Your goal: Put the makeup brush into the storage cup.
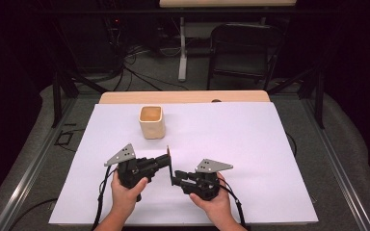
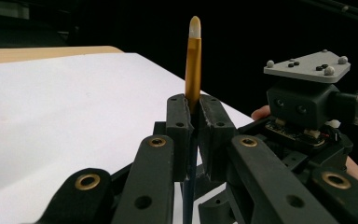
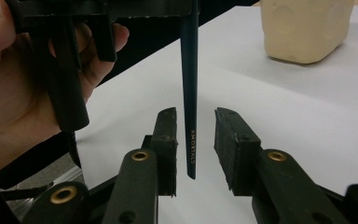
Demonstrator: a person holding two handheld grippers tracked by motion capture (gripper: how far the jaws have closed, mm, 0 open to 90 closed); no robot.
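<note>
A thin brush [image 2: 193, 70] with a gold ferrule, a pale tip and a dark handle stands upright in my left gripper [image 2: 194, 105], which is shut on it just below the ferrule. In the high view the left gripper [image 1: 167, 161] holds the brush [image 1: 168, 155] above the white sheet. The handle's lower end [image 3: 189, 93], printed with small letters, hangs between the jaws of my right gripper [image 3: 195, 135]. Those jaws stand open: one pad [image 3: 168, 135] is close beside the handle, the other pad [image 3: 228, 140] is clearly apart from it. The right gripper [image 1: 175, 179] sits just right of the left one.
A cream square cup [image 1: 151, 121] stands upright on the white sheet [image 1: 250, 144] beyond the grippers, and it shows as the cup [image 3: 303, 28] at upper right. The left hand [image 3: 9, 93] is close at the left. A dark chair [image 1: 243, 48] stands behind the table.
</note>
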